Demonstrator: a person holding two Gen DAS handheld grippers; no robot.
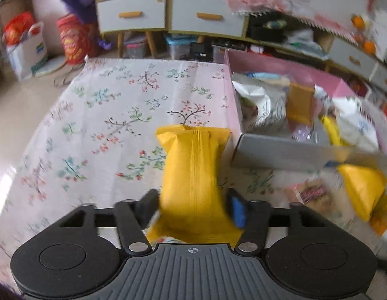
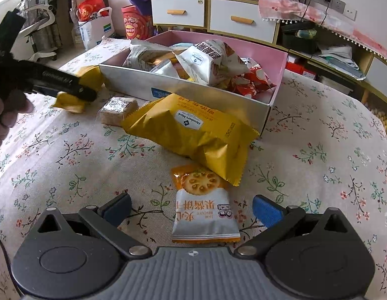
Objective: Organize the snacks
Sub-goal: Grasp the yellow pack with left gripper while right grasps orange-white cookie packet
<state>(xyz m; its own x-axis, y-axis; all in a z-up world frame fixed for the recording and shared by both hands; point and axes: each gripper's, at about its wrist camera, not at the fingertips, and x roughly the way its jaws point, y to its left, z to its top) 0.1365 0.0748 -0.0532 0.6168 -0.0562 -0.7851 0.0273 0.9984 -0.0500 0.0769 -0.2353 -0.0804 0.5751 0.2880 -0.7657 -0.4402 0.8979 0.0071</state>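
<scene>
Two grippers at work over a flowered tablecloth (image 2: 68,155), snacks scattered beside an open pink box (image 2: 281,57).

Left gripper (image 1: 193,207): clamped on a small yellow packet (image 1: 193,175), which stands up between the pads and reaches forward past the fingertips. The view is motion-blurred, so how firm the pinch is I can only judge as probable. Holding it by the near end leaves the far end free to go in first.

The box lies ahead and to the right of those fingers, near wall close beside the packet. It is already heaped with white and red bags, so open room inside looks scarce; the corner nearest the packet seems the clearest slot. The wall edge must be cleared on the way over.

Right gripper (image 2: 190,210): jaws spread wide, gripping nothing. A jam biscuit pack (image 2: 203,212) lies flat between the fingers, untouched, likely next in line. Just beyond it a large yellow bag (image 2: 193,135) leans against the box wall; further left sits a wrapped cracker block (image 2: 118,110). Bare cloth to either side gives free room.
</scene>
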